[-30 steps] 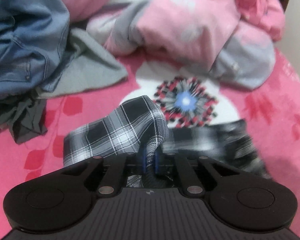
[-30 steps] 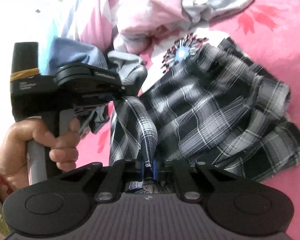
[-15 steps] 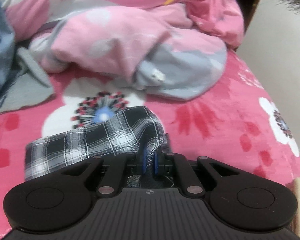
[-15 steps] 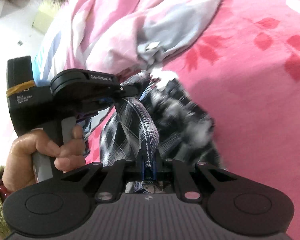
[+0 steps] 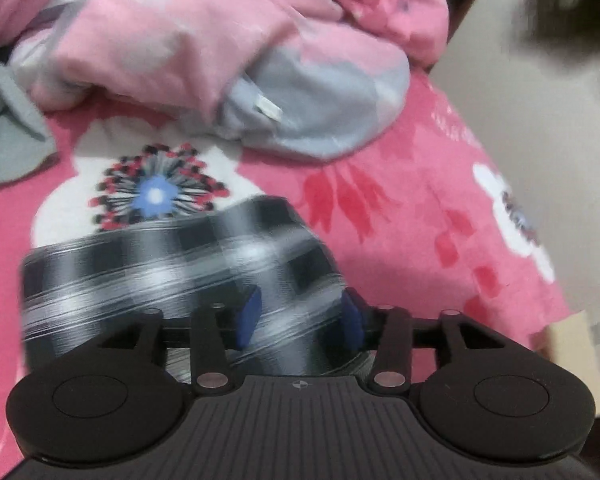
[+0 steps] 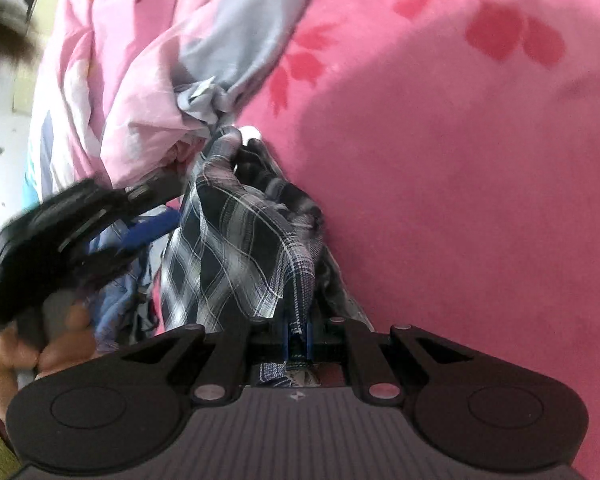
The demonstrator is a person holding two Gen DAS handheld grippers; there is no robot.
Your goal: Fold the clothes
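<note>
Plaid garment (image 5: 172,280), black-and-white check, lies bunched on the pink floral bed cover (image 5: 420,216), just below the cover's big white flower print with the blue centre (image 5: 156,196). Left gripper (image 5: 300,316): jaws opening, blue pads (image 5: 250,316) spread apart, blurred plaid cloth between them but pads not pressing on it, so released. Right gripper (image 6: 298,336): jaws clenched tight on a twisted strip of the same plaid garment (image 6: 240,248), cloth rising from the pads toward the flower print side. In the right wrist view the left gripper (image 6: 148,224) shows, blurred, left of the plaid garment, held by a hand (image 6: 40,352) with a green cuff at the wrist. Crumpled pink-and-grey quilt (image 5: 228,52) piled beyond the flower print, touching its far edge. Grey garment (image 5: 12,148) left of the flower print, partly cut off by the frame. Bluish clothes (image 6: 120,300) just behind the left gripper in the right wrist view, details unclear.
</note>
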